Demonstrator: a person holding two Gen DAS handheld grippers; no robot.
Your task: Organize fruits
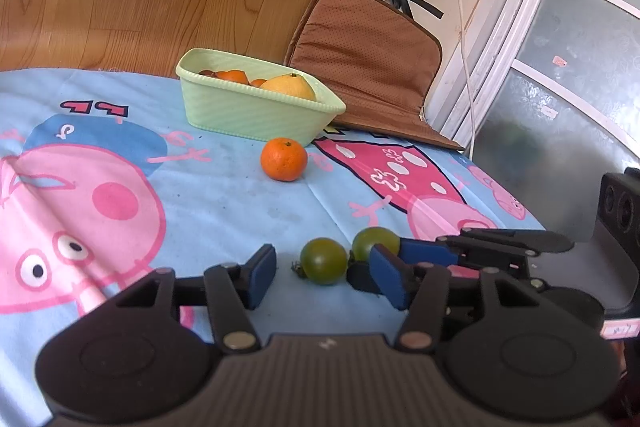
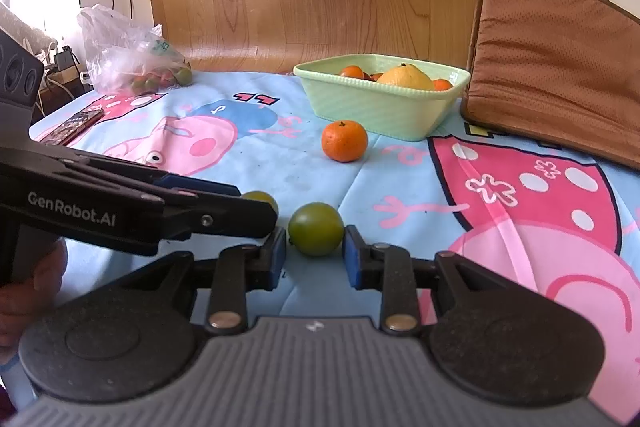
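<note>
Fruits are split between basket and cloth. From the left wrist: the left gripper has its fingers spread wide around one green tomato on the cloth-covered worktop; the right gripper reaches in at the second tomato. An orange lies just before the basket. From the right wrist: the right gripper's fingers bracket that second tomato, released. Best to close gently at the widest part, lift straight, and keep the two grippers from colliding.
</note>
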